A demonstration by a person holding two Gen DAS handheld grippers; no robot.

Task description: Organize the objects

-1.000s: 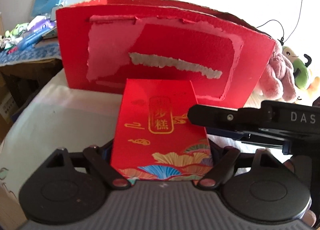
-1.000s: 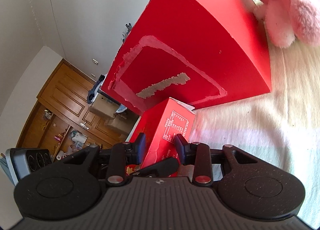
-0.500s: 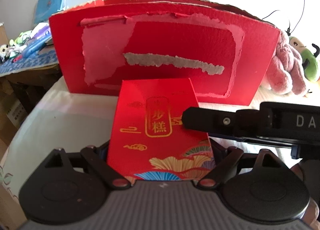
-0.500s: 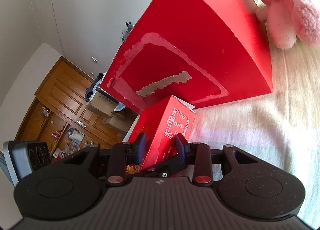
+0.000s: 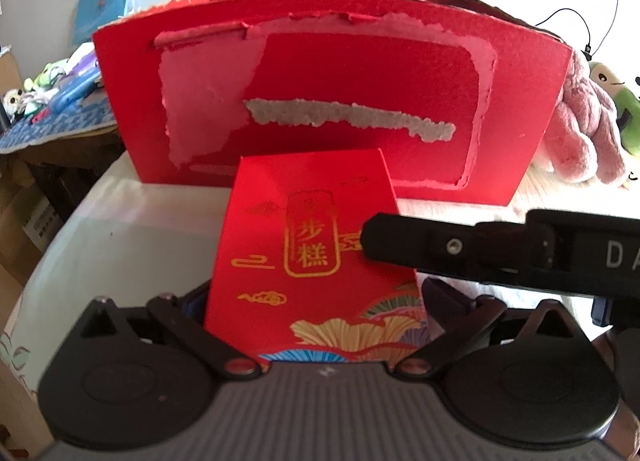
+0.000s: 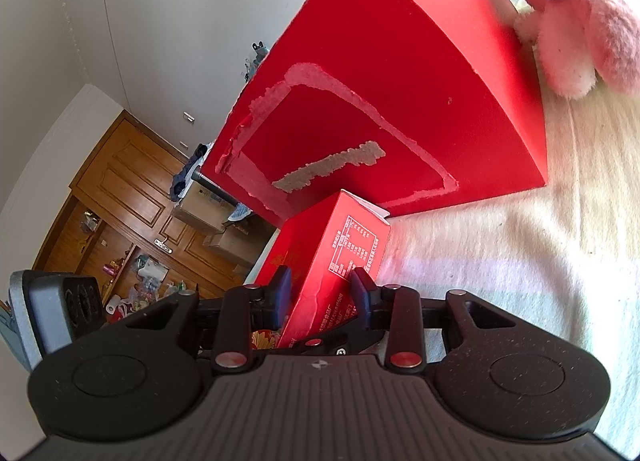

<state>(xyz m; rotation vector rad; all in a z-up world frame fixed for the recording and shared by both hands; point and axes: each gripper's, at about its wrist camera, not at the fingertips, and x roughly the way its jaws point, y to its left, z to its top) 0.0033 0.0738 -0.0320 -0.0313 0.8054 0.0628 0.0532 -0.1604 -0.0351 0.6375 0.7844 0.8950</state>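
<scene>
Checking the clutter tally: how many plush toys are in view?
2: a pink plush against the big red box's right end, and a green plush behind it. Others may be hidden.

Small box [image 5: 312, 237] before big bag [image 5: 328, 101], plush toy [image 5: 580, 133] right.

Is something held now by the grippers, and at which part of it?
Both hold the small red box: the left gripper by its two narrow sides near the bottom, the right gripper across its front and back faces.
</scene>
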